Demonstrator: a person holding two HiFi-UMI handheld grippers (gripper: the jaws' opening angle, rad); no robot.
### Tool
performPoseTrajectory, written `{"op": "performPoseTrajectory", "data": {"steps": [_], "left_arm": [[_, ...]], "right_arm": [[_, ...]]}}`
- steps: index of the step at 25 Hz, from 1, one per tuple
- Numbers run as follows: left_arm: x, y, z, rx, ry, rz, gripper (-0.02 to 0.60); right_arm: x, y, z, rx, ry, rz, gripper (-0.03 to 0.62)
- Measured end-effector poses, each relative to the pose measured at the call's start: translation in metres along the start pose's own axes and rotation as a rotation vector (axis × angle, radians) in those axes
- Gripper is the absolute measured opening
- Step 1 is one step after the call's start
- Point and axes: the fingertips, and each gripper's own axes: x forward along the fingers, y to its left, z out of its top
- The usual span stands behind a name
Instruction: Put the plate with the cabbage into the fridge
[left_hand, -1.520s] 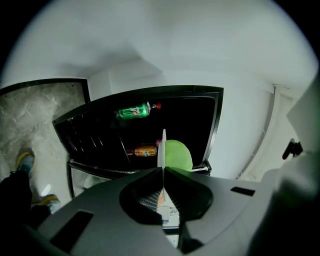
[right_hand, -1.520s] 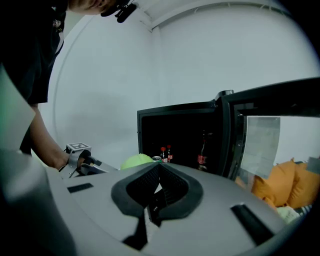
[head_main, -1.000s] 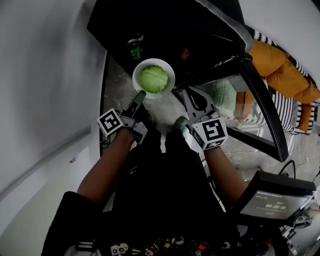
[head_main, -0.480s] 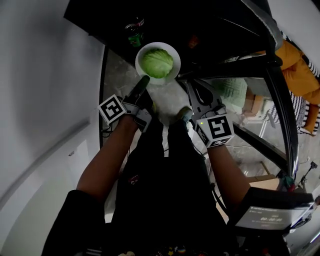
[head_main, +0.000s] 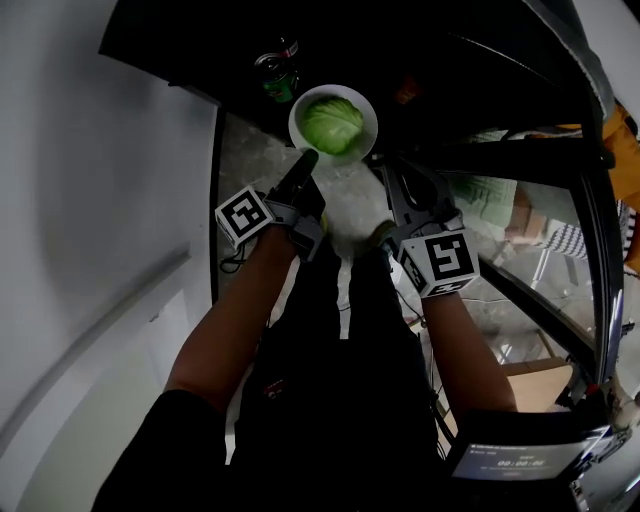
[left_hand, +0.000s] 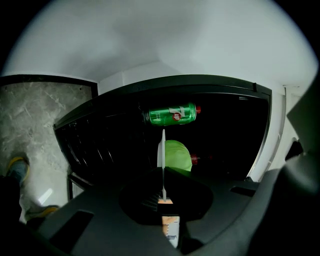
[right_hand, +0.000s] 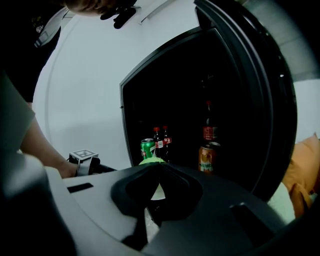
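A white plate carrying a green cabbage hangs at the mouth of the open black fridge. My left gripper is shut on the plate's near left rim. In the left gripper view the plate stands edge-on between the jaws of the left gripper, with the cabbage to its right. My right gripper is at the near right rim, jaws closed. Beyond the tips of the right gripper show a strip of plate and the cabbage top.
Inside the fridge stand a green can, cola bottles, an orange can and a further bottle. The glass fridge door swings open on the right. A white wall runs on the left above a stone floor.
Both grippers have carried the plate with the cabbage forward, from over the stone floor to the fridge opening, closer to the green can.
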Motion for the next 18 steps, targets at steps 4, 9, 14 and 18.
{"op": "performPoseTrajectory", "data": {"steps": [4, 9, 14, 18], "left_arm": [[0.017, 0.019, 0.004, 0.002, 0.009, 0.004, 0.011], [0.012, 0.013, 0.004, 0.021, 0.005, -0.015, 0.011], [-0.015, -0.004, -0.003, 0.014, -0.006, -0.059, 0.011], [-0.014, -0.01, -0.004, -0.044, -0.026, -0.098, 0.011]], "right_arm": [[0.012, -0.01, -0.014, 0.006, 0.012, -0.012, 0.006], [0.0, -0.001, -0.008, -0.016, 0.0, -0.027, 0.006], [-0.022, 0.027, 0.001, -0.041, -0.023, -0.044, 0.006], [-0.017, 0.028, 0.0, -0.034, -0.027, -0.047, 0.006]]}}
